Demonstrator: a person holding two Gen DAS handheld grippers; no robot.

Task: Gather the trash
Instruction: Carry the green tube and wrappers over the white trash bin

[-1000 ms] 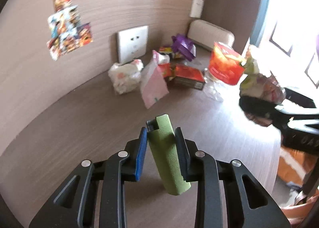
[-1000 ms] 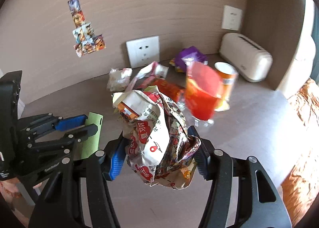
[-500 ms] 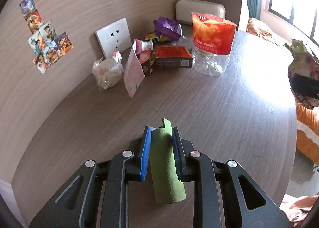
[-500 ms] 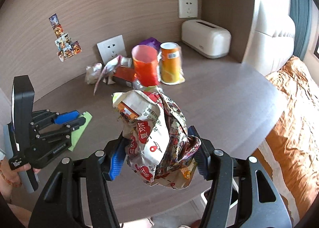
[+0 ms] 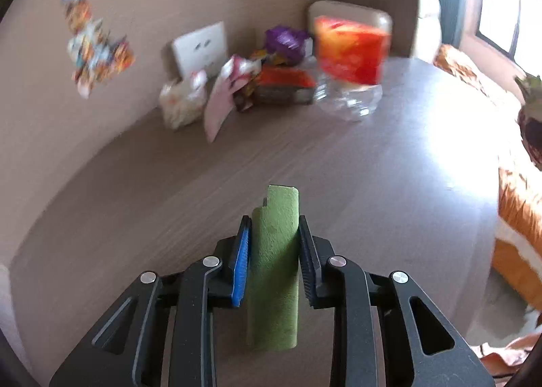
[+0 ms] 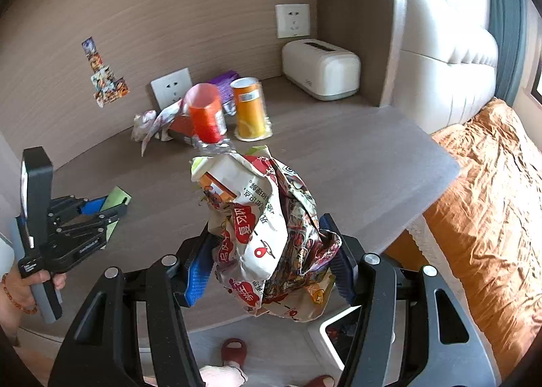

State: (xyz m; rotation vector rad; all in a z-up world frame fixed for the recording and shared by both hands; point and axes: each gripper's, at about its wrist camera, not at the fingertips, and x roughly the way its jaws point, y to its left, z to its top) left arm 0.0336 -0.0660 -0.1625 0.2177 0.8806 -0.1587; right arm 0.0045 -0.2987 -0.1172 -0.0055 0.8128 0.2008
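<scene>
Trash fills both grippers. Green folded wrapper (image 5: pixel 274 261) sits between the blue-padded fingers of the left gripper (image 5: pixel 273 251), its long axis running along the fingers and pointing forward and down toward the table (image 5: pixel 389 184); one end juts past the fingertips, the other hangs back under the jaws. The pads stand against its two long sides, and the jaws are opening slightly with the wrapper between them. In the right wrist view the same wrapper (image 6: pixel 115 199) shows as a green edge poking out ahead of the left gripper (image 6: pixel 101 214), which a hand (image 6: pixel 20 288) holds by its handle.

Crumpled snack bag (image 6: pixel 267 234) is clamped in the right gripper (image 6: pixel 267 261), pads pressing on its lower sides. Its long axis stands roughly upright, across the fingers, with the torn mouth rising above the fingertips and the bottom sagging below them.

Ahead of both grippers, at the far edge of the table by the wall, lie more wrappers (image 6: pixel 152 123), a red-labelled bottle (image 6: pixel 206 116) and an orange cup (image 6: pixel 250 109), close together. A white toaster (image 6: pixel 320 70) stands farther right in the corner.
</scene>
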